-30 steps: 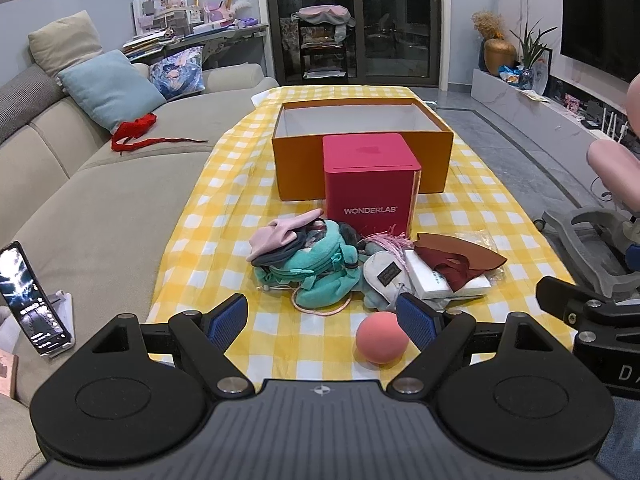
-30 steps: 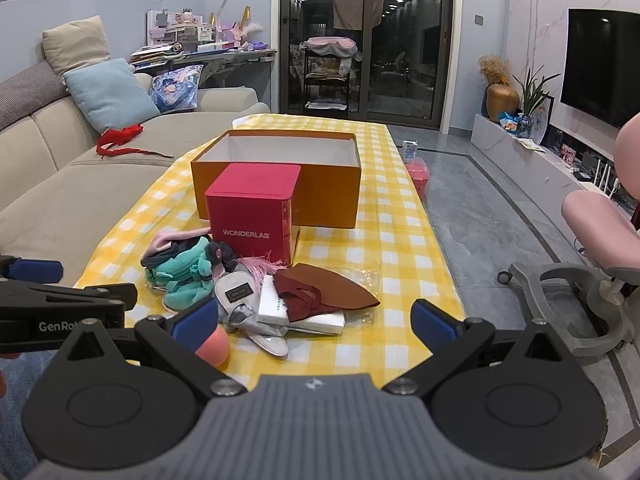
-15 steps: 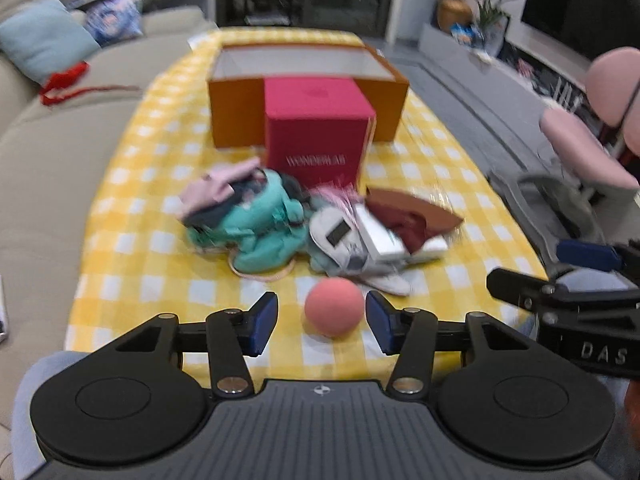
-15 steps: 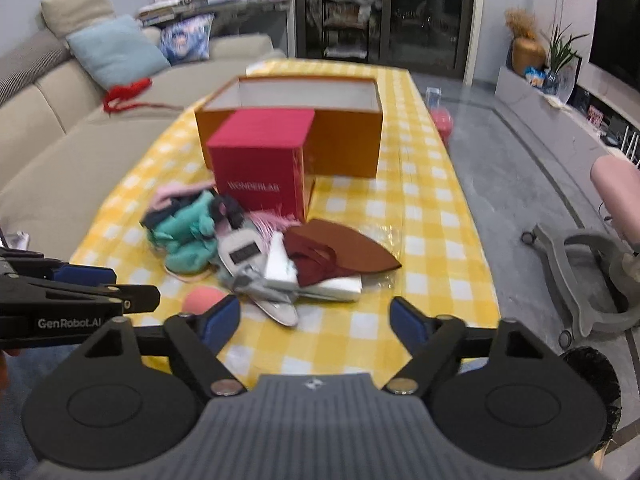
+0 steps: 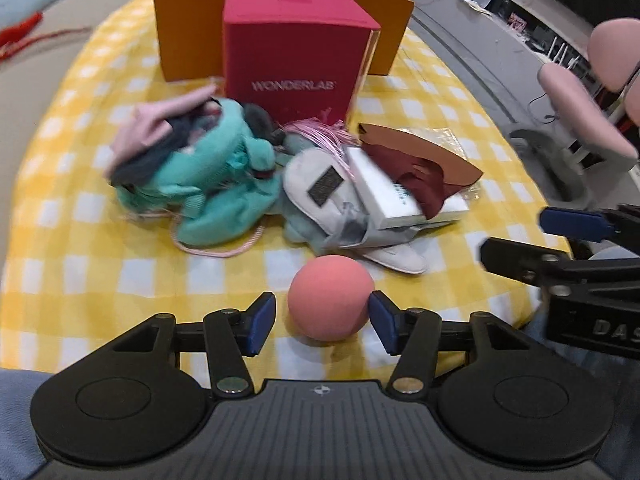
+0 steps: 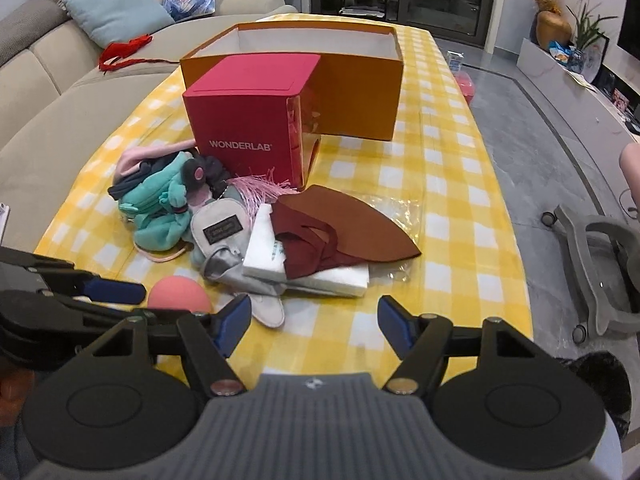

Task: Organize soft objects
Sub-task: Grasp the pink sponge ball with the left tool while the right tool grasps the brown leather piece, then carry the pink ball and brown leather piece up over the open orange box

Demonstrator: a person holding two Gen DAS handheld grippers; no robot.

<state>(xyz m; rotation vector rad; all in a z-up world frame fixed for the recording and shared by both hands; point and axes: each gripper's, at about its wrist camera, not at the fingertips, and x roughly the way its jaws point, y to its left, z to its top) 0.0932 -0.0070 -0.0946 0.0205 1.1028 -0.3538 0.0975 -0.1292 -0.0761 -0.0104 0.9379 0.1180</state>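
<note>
Bare checked cloth lies open right of the pile; red box blocks behind

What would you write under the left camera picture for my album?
Left tongs open around a pink ball on the yellow checked table, soft things piled behind.

Your left wrist camera is looking down steeply along its claw at the near edge of the table, close over the pink ball at lower centre. Your right wrist camera is looking from slightly farther right and higher, facing the same way. Both views are sharing the heap of soft things, red box and orange box.
</note>
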